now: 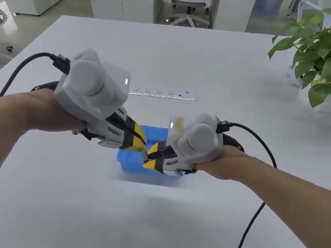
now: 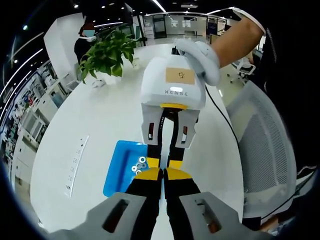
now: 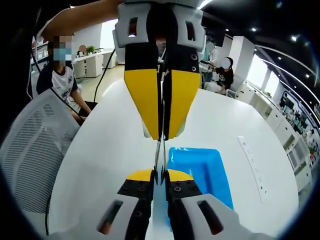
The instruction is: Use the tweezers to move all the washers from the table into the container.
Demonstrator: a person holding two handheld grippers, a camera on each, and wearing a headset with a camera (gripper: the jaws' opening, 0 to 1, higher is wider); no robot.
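Note:
My two grippers meet tip to tip above a blue container [image 1: 129, 157]. The left gripper [image 1: 140, 143] comes in from the left and the right gripper [image 1: 151, 161] from the right. Thin metal tweezers [image 3: 160, 155] run between them. My right gripper [image 3: 160, 176] is shut on one end of them. The left gripper's yellow fingers [image 3: 145, 100] are pressed together around the other end. In the left gripper view my left gripper [image 2: 162, 176] is shut, facing the right gripper's fingers [image 2: 154, 162]. Several silver washers [image 2: 139, 166] lie inside the blue container [image 2: 120, 167].
A white power strip [image 1: 161, 93] lies on the white table behind the container. A potted plant [image 1: 310, 57] stands at the far right edge. A mesh office chair [image 3: 35, 150] stands beside the table, and people sit in the background.

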